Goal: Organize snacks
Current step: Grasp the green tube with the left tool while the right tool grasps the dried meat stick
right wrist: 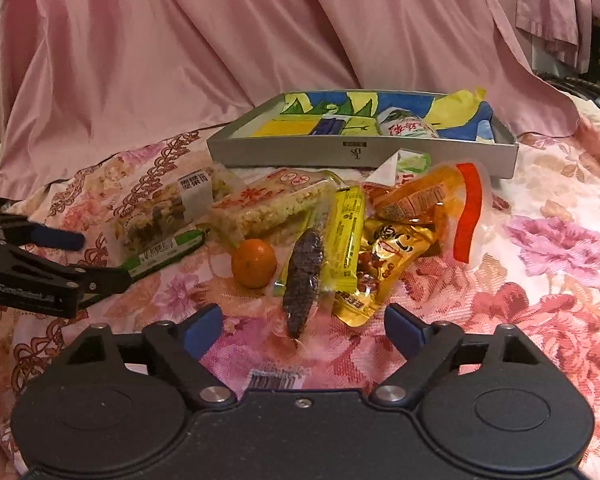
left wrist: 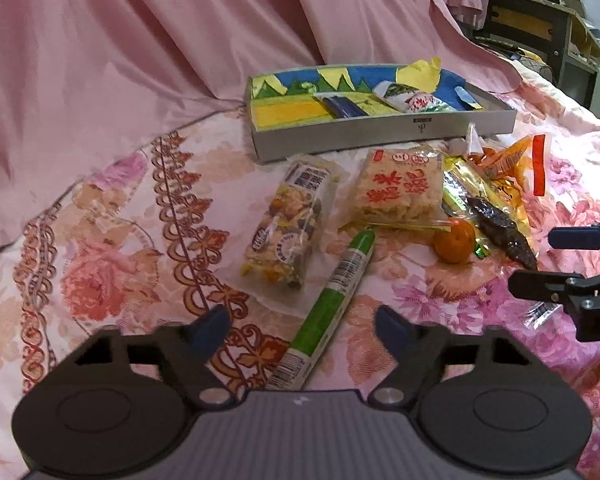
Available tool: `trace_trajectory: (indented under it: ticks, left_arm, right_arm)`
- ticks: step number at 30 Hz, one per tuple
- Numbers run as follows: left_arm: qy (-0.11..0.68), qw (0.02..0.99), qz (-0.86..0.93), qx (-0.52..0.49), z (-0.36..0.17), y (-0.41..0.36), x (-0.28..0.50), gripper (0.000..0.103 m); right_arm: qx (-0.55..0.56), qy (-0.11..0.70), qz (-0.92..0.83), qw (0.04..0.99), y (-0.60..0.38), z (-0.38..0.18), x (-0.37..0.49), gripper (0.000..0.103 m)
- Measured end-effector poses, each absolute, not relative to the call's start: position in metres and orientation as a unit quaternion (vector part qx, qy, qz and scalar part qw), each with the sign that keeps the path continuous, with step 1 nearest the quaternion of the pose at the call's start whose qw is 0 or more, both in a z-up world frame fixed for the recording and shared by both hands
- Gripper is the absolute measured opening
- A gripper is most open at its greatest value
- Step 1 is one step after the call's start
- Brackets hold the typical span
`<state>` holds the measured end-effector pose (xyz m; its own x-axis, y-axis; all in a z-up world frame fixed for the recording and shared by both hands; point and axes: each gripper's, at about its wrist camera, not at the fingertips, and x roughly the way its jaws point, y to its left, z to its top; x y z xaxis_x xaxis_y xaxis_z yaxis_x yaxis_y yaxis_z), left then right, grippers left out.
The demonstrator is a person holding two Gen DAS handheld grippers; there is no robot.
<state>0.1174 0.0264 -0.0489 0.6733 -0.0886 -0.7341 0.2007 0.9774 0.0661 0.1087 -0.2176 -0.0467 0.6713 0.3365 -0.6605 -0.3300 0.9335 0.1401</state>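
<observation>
Snacks lie heaped on a floral bedspread in front of a grey tray (left wrist: 340, 136) that holds a white-and-red packet (left wrist: 408, 100) and a blue one (left wrist: 340, 106). My left gripper (left wrist: 302, 326) is open, and the near end of a green stick pack (left wrist: 336, 292) lies between its fingers untouched. A nut-mix pack (left wrist: 284, 224) and a rice cracker pack (left wrist: 396, 188) lie beyond. My right gripper (right wrist: 304, 328) is open too, around the tip of a dark purple corn pack (right wrist: 304, 280). Beside it sit an orange (right wrist: 254, 262), a yellow bar (right wrist: 346, 232), a golden pack (right wrist: 380, 268) and an orange pouch (right wrist: 432, 200).
A pink sheet (right wrist: 180, 60) hangs in folds behind the tray (right wrist: 300, 152). A dark shelf unit (left wrist: 540, 28) stands at the far right. A barcoded packet (right wrist: 276, 378) lies just under the right gripper. The two grippers are side by side, a short way apart.
</observation>
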Motion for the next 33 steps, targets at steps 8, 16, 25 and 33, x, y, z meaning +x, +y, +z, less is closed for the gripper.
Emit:
trace_trajectory:
  ticks: [8,16,25,33]
  left_arm:
    - [0.433,0.896,-0.081,0.062,-0.059,0.022,0.122,0.039]
    - [0.47,0.879,-0.079,-0.005,-0.055,0.017,0.122,0.022]
    - [0.486,0.868,-0.092,-0.046,-0.055,0.009,0.121,0.022]
    - [0.475,0.876,-0.071,-0.045,-0.057,0.006,0.138,0.036]
  right_arm:
    - [0.034,0.373,0.2,0.905,-0.217,-0.052,0.114,0.053]
    - [0.056,0.384,0.197,0.9,-0.224,-0.051,0.112,0.023]
    - [0.076,0.414,0.21,0.882,-0.233,-0.048,0.102,0.029]
    - [0.119,0.406,0.208,0.882,-0.238,-0.058,0.117,0.037]
